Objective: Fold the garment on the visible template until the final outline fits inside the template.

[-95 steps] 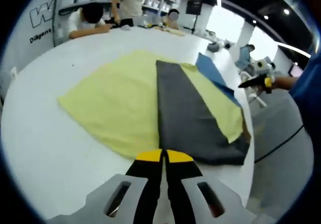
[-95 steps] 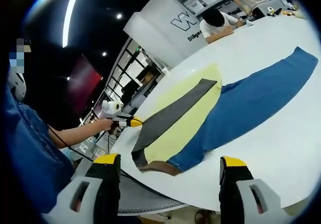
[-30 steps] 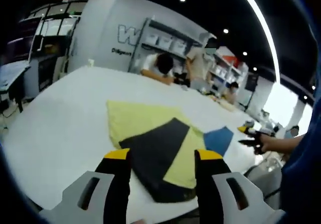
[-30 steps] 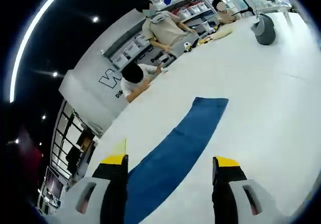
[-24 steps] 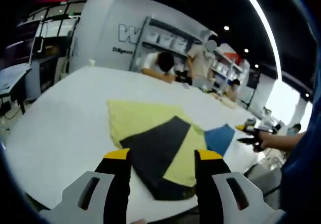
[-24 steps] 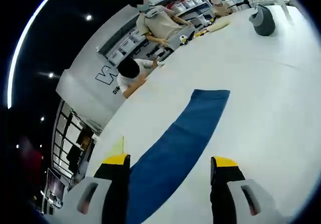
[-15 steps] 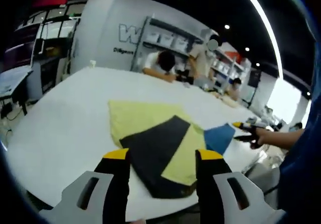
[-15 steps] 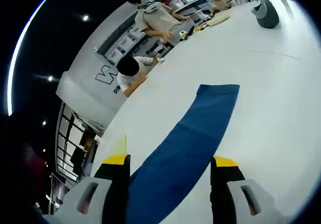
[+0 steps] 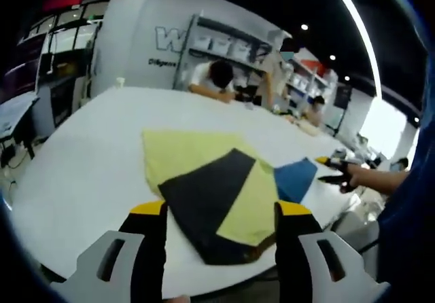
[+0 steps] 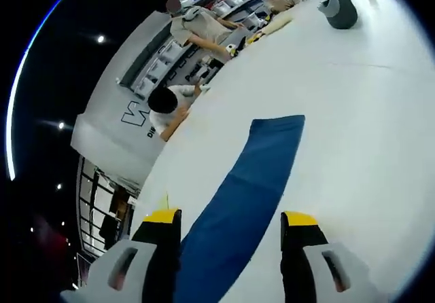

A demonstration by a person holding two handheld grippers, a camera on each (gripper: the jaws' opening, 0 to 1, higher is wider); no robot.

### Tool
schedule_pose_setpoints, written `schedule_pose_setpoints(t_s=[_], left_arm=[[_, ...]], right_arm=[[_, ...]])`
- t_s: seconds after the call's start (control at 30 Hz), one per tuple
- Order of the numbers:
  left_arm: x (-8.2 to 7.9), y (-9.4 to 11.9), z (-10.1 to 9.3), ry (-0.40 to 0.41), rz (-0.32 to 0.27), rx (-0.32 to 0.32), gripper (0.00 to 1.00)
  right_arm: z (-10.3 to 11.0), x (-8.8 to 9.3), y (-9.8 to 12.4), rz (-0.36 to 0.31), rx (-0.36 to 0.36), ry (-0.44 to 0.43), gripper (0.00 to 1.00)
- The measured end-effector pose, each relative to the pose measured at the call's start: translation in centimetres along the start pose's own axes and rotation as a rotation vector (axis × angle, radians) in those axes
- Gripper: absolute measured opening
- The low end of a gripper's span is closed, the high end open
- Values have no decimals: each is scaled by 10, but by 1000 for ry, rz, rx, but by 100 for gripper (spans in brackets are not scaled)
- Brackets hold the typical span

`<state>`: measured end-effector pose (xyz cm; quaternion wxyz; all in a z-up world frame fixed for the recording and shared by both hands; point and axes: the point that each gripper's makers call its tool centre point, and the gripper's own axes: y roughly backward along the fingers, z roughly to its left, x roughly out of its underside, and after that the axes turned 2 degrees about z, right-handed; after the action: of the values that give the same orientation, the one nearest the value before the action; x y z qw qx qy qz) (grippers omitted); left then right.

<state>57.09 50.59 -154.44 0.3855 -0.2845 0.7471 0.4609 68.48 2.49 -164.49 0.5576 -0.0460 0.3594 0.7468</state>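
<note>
A yellow template (image 9: 178, 155) lies flat on the white table (image 9: 81, 174). A dark grey cloth panel (image 9: 204, 198) runs diagonally across it, its near end at the table edge. A blue part of the garment (image 9: 296, 178) sticks out beyond the template's right side. My left gripper (image 9: 221, 211) is open and empty, held back above the near table edge. In the right gripper view the blue cloth (image 10: 250, 181) stretches away as a long strip, with a sliver of the template (image 10: 165, 201) to its left. My right gripper (image 10: 231, 218) is open over the strip's near part. It also appears, hand-held, as the right gripper (image 9: 331, 169) just past the blue corner.
Several people sit or stand at the table's far side (image 9: 217, 82), with shelves behind them. A grey object (image 10: 338, 7) stands on the far table. A blue sleeve (image 9: 408, 235) fills the right edge. White tabletop (image 10: 367, 133) spreads to the right of the blue strip.
About three seconds ago my left gripper was shut at the grey cloth's near edge; it has since opened and drawn back. In the last second the right gripper drifted slightly toward the blue corner.
</note>
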Motion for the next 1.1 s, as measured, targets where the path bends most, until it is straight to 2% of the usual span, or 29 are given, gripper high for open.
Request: schedule_pose_setpoints(t_s=[0.1,0.17,0.27,0.4,0.53,0.63,0.73,0.8,0.83,0.87,1.1], left_arm=[[-2,0,-2,-24,3,11,68],[1,-1,-2,-35,19,15,73],[3,-3,-3,-39,29,18,84],[8,-5,-6,-52,60,25,86],[9,-8,-7,-82,66,27,91],[6,-8,-6,-105,61,19,94],[6,-9,0,-111,68,6,96],[3,-6,4,-121,75,-20,97],[0,-2,9,-134,70,-41,97],[3,-1,11,-127,77,-45,97],[9,1,13,-130,102,-55,97]], right_arm=[[3,-3,-1,-6,-14,-19,60],[5,0,-2,13,-16,-30,61],[7,2,-2,31,-20,-34,61],[9,0,-2,19,-30,-43,62],[7,2,-4,41,-34,-74,62],[14,-7,-2,17,-60,-77,61],[5,-19,-3,-3,-55,-121,60],[-7,-42,-4,-64,-42,-143,58],[-18,-60,-10,-91,-44,-206,57],[-22,-67,-15,-85,-48,-207,55],[-36,-80,-26,-79,-30,-248,48]])
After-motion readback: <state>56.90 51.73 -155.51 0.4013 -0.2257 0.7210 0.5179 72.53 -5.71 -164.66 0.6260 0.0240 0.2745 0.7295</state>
